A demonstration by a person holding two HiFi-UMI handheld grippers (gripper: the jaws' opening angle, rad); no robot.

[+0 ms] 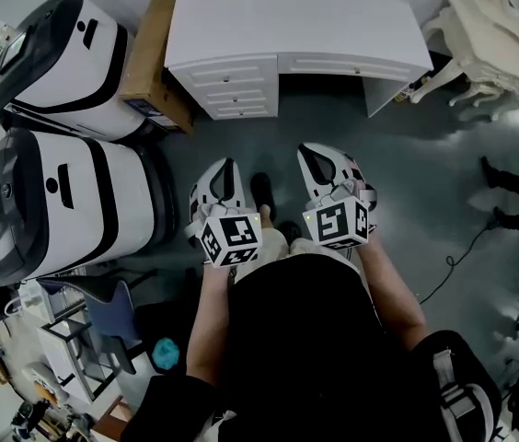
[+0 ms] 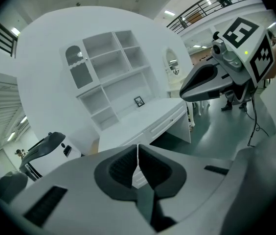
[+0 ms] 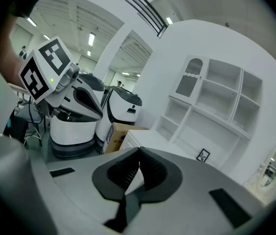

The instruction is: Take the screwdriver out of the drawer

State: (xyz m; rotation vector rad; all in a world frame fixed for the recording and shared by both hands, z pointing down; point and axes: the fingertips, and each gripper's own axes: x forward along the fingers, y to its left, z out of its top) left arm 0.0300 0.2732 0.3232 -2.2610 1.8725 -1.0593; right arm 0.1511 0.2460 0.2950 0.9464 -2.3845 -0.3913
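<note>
left gripper (image 1: pixel 224 175) and right gripper (image 1: pixel 318 162): both clenched, nothing between the jaws. in the left gripper view the black ribbed rubber pads (image 2: pixel 122 166) meet along a thin seam. right gripper view is the same, pads (image 3: pixel 153 172) pressed tip to tip. shells are smooth matte white plastic, rounded, each with a cube of square black-and-white markers.

both are held in front of the white desk (image 1: pixel 296 12), well apart from it, over a glossy grey-green floor (image 1: pixel 425 164).

desk: flat painted top, square edges. its left pedestal has a stack of three drawers (image 1: pixel 232 86) with moulded panel fronts. a wide shallow drawer (image 1: pixel 344 65) sits right of the stack. all fronts are flush, shut. screwdriver: no view shows it, so can't tell which drawer or how it looks.

behind the desk top: white shelf unit (image 2: pixel 107 77) with open cubbies, plus a small dark picture frame (image 2: pixel 139 101).

left of the desk: brown cardboard box (image 1: pixel 154 53), then two rounded white machines (image 1: pixel 62 58) with black bands.

right of the desk: cream carved chair (image 1: pixel 480 35).
</note>
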